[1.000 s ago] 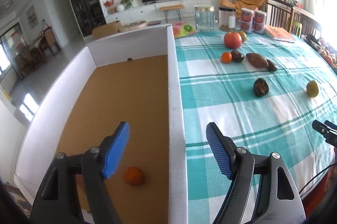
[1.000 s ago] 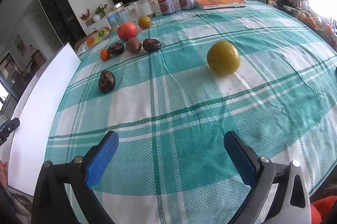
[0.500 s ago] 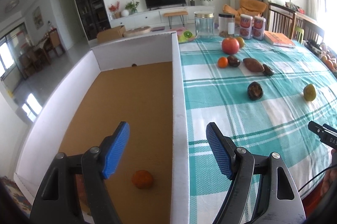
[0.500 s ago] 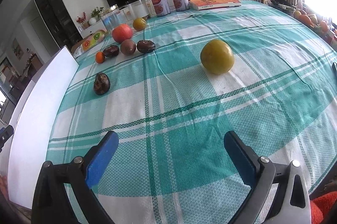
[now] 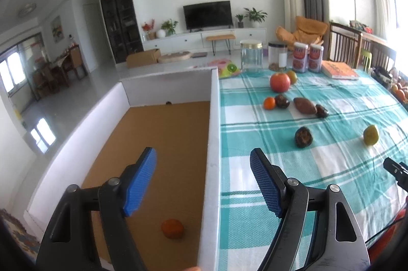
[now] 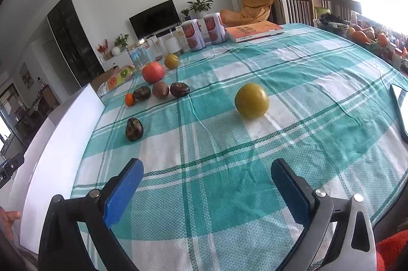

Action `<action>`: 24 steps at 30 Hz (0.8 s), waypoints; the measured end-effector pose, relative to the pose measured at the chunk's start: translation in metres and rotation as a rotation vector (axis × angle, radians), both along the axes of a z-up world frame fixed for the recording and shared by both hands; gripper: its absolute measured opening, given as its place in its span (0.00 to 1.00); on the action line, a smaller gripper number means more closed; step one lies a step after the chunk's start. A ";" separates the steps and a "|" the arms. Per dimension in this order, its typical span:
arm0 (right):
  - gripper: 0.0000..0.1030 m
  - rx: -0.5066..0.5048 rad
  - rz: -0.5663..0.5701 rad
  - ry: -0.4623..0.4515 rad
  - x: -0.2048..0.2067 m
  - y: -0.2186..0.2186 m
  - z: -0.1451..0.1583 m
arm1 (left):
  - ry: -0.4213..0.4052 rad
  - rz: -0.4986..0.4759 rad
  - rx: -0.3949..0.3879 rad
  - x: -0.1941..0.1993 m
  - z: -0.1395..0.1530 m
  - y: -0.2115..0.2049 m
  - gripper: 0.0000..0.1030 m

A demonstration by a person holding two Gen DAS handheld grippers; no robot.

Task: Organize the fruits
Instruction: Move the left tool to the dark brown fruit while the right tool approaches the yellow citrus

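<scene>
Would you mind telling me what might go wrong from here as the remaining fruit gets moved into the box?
1. The yellow fruit is round and sits alone on the tablecloth; a nudge from the open right tool might roll it away.
2. The box has a tall white wall beside the cloth, so a low carry may clip it.
3. The left tool, its jaws opening with nothing between them, hangs over that wall above the orange and might bump either.

Right claw (image 6: 206, 188) gapes empty above tablecloth (image 6: 229, 194); yellow fruit (image 6: 251, 100) ahead.
</scene>
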State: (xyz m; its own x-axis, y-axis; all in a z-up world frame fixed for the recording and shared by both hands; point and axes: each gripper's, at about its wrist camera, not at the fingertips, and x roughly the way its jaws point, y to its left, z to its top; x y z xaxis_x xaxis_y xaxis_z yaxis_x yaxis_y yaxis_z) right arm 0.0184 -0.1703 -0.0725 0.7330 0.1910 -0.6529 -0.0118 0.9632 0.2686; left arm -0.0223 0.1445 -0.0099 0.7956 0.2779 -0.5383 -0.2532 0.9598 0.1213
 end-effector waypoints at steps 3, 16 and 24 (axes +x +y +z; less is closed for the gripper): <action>0.97 -0.149 0.036 0.074 0.009 -0.007 0.018 | -0.053 -0.063 0.010 -0.006 0.014 -0.020 0.82; 1.00 -0.598 0.056 0.139 -0.025 -0.078 0.065 | 0.173 -0.418 -0.192 0.056 -0.042 -0.128 0.82; 1.00 -0.187 -0.047 0.058 -0.040 -0.061 0.003 | 0.330 -0.391 -0.132 0.085 -0.120 -0.136 0.82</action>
